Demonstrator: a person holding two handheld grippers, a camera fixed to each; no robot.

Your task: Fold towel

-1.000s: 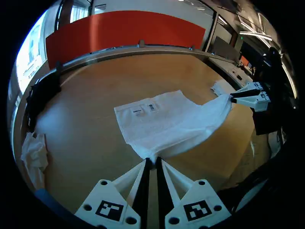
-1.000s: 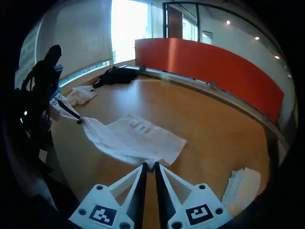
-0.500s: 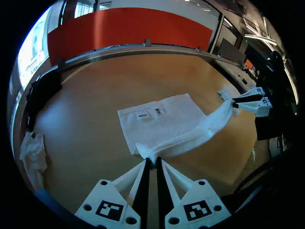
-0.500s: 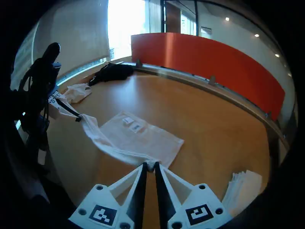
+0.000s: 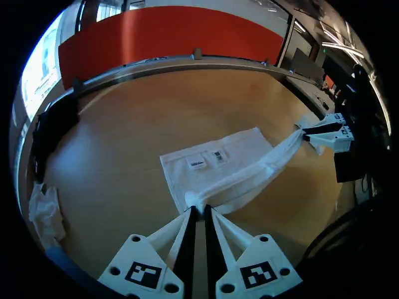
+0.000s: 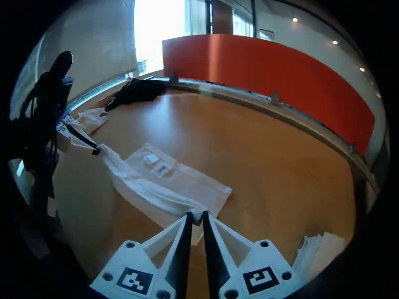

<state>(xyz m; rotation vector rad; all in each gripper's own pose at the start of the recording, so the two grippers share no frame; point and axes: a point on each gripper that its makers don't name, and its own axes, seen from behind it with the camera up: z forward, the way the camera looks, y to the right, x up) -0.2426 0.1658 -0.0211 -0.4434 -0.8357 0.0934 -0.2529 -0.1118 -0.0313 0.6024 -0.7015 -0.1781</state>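
The towel (image 5: 219, 164) lies mid-worktop, white and soft-looking. Its far part is flat on the wood and its near edge is lifted and drawn into a bunched, sagging band. That band is the long axis I can read. It runs from my left gripper (image 5: 199, 209) straight across to my right gripper (image 6: 196, 215), one corner at each end. Both sets of jaws are pinched narrow on the cloth, with fabric puffing out at their tips. Two small labels (image 5: 205, 159) face up on the flat part, near its far edge.

The worktop (image 5: 124, 114) is smooth, tan wood with a curved rim. Along its edges, well apart from the towel, I see a crumpled white cloth (image 5: 45, 219), a dark heap of fabric (image 6: 137, 92) and a stack of folded white cloths (image 6: 319, 249). An orange-red panel (image 5: 164, 35) stands behind the rim.
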